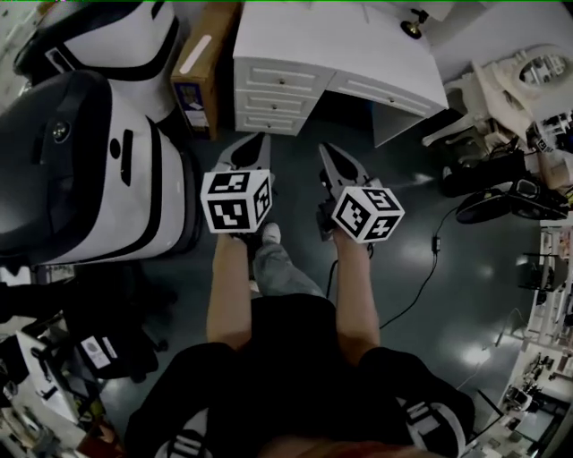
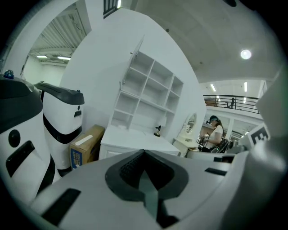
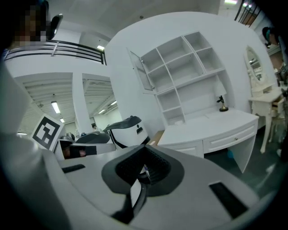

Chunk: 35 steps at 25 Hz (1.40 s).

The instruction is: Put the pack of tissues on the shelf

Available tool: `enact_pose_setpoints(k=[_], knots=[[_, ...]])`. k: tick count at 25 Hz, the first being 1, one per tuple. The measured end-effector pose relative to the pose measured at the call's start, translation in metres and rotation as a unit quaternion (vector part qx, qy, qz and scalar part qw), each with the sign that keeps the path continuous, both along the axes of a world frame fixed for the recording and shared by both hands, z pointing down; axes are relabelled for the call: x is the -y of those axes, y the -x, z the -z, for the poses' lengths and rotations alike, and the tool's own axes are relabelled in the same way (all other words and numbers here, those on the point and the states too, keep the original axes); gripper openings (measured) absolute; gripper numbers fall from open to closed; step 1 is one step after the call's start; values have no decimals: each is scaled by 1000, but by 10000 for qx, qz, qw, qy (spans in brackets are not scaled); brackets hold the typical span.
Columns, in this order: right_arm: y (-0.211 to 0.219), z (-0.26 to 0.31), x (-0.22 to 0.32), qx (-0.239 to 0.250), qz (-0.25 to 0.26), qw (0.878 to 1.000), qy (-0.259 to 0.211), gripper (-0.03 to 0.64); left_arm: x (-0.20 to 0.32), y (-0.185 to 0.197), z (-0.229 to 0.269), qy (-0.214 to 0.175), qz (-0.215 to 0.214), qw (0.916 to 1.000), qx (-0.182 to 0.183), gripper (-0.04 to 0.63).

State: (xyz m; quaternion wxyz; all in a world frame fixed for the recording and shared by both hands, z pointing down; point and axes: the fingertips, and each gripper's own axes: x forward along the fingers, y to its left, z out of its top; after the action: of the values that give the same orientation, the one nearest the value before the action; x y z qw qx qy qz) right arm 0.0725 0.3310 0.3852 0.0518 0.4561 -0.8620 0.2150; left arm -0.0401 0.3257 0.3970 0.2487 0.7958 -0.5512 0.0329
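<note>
Left hand-held gripper (image 1: 258, 141) closed empty, right hand-held gripper (image 1: 328, 150) closed empty, cardboard box (image 1: 204, 67) label unreadable

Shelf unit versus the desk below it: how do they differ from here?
The shelf unit has open compartments, all seemingly empty; the desk has closed drawers. The shelf unit stands upright against the wall; the desk top lies flat and carries a small dark ornament. Both are white.

The shelf (image 2: 148, 87) stands at the back of the surface (image 1: 340, 45), with a small ornament (image 1: 413, 24) on its right part. A cardboard box (image 1: 206, 67) stands on the floor (image 1: 430, 268) just left of the surface, with a large machine (image 1: 89, 170) further left and a dressing table (image 3: 265, 96) to the right.
</note>
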Motion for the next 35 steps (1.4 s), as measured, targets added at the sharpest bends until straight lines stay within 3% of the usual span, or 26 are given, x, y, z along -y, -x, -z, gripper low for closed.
enact_pose_setpoints(k=[6,13,19,24,27,35], knots=[[-42,28,51,305,-286,9990,-170,18,44,-23,25,-106,-137,9997,189,11],[-44,38,107,708,-81,9971,-257,19,86,-56,47,-272,-364,9978,488,11],[-33,51,158,919,251,9945,-439,18,106,-33,49,-353,86,9972,650,11],[-15,66,166,910,538,9920,-689,18,122,-4,71,-567,424,9948,728,11],[-24,70,183,869,478,9922,-750,18,139,-11,78,-709,344,9941,741,11],[-58,62,230,735,64,9944,-754,19,198,-41,65,-639,0,9954,720,11]])
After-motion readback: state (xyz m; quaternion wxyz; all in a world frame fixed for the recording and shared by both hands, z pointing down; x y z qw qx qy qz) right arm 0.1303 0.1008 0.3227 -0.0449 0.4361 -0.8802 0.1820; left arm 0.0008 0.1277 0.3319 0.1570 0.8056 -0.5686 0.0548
